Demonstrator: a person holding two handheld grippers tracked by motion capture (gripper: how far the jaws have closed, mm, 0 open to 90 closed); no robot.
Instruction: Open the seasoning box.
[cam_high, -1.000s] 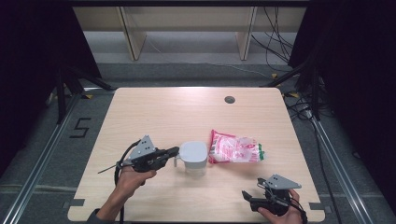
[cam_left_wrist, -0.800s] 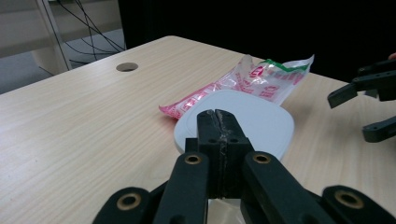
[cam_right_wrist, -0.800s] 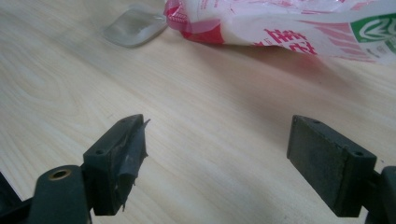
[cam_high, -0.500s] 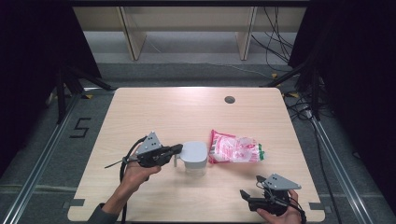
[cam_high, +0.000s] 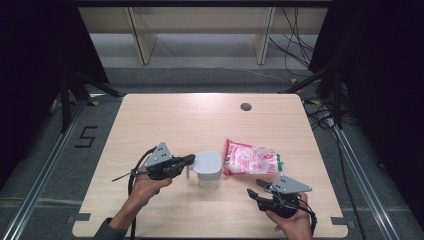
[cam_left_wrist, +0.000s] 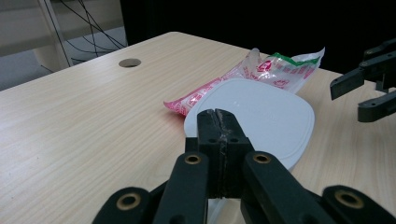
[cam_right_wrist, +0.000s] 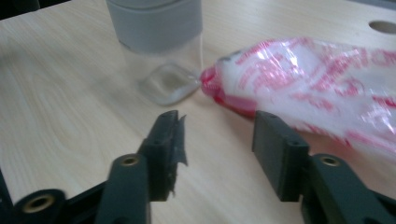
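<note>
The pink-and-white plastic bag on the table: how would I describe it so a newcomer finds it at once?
Start at the light wooden table and go to its near right part. There, right beside the clear container with the pale grey lid, lies the pink-and-white plastic bag. It is the one soft, crinkly, printed thing, green at its far end.

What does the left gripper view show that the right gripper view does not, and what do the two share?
Left gripper view alone: the container's white lid from above, the left gripper shut at its edge, the other gripper at far right.

Right gripper view alone: the container's clear lower wall, and the right gripper open above bare wood.

Both: the pink-and-white bag, the table and its round hole.
</note>
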